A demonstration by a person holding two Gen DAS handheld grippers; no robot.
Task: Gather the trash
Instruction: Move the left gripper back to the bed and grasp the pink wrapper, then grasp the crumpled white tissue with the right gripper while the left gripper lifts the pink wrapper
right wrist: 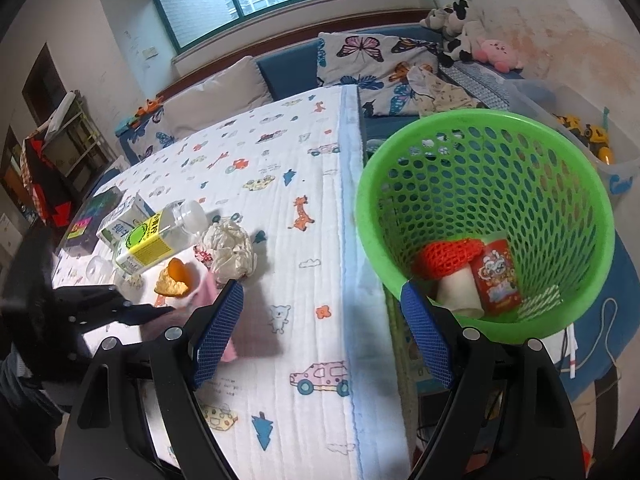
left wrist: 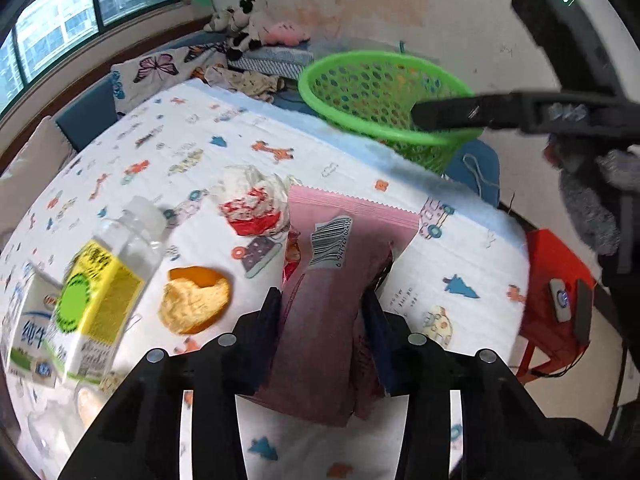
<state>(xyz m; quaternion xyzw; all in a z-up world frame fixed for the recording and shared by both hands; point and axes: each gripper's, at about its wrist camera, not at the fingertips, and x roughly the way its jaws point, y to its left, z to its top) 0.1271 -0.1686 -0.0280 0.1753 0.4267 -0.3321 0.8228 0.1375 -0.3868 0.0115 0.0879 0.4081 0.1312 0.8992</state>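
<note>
My left gripper (left wrist: 323,300) is shut on a pink snack wrapper (left wrist: 340,240) with a barcode, its pads pressing both sides just above the patterned tablecloth (left wrist: 192,152). From the right wrist view the same left gripper (right wrist: 160,311) shows at the left, with the pink wrapper (right wrist: 205,295) at its tip. My right gripper (right wrist: 320,290) is open and holds nothing; its right fingertip stands at the near rim of the green mesh basket (right wrist: 560,184). Inside the basket lie a red net, a red packet (right wrist: 496,276) and a white cup. The green basket (left wrist: 360,64) lies beyond the table's far edge.
On the cloth lie an orange peel (left wrist: 196,300), a crumpled red-and-white paper (left wrist: 256,200), a clear bottle with a yellow label (left wrist: 108,280) and a milk carton (left wrist: 28,320). A red stool (left wrist: 556,300) stands to the right. A sofa with cushions and plush toys is behind.
</note>
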